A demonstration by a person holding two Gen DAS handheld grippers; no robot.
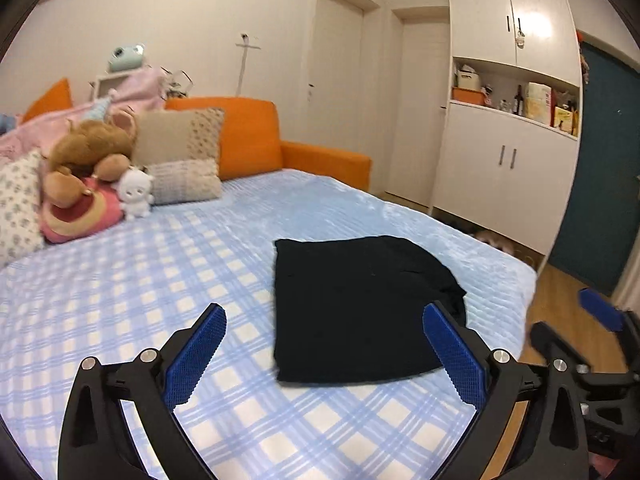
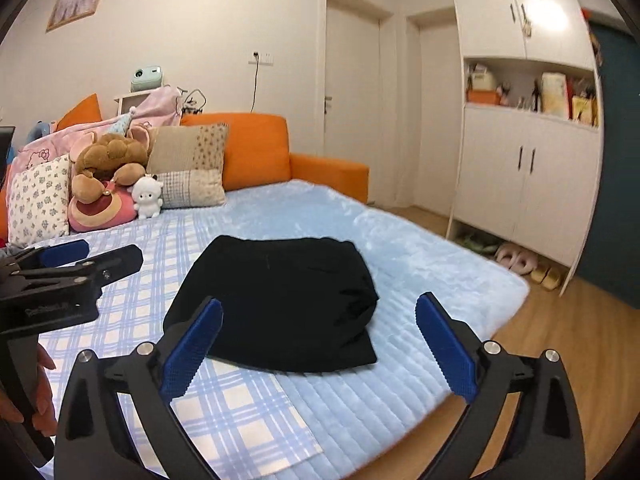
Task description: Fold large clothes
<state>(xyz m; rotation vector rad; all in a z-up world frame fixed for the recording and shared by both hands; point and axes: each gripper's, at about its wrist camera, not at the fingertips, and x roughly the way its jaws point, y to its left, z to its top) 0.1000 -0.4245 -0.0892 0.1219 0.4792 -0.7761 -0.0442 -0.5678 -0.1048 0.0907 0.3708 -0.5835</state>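
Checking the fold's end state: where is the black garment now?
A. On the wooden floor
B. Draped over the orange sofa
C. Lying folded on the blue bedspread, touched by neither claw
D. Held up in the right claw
C: the black garment lies folded on the blue bedspread, with both claws open and empty.

Folded garment (image 1: 360, 308) lies on bed (image 1: 120, 300), cushions (image 1: 180, 156) behind.

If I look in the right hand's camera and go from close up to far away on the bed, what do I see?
Right gripper with blue fingers → folded black garment → white plush toy → orange sofa back.
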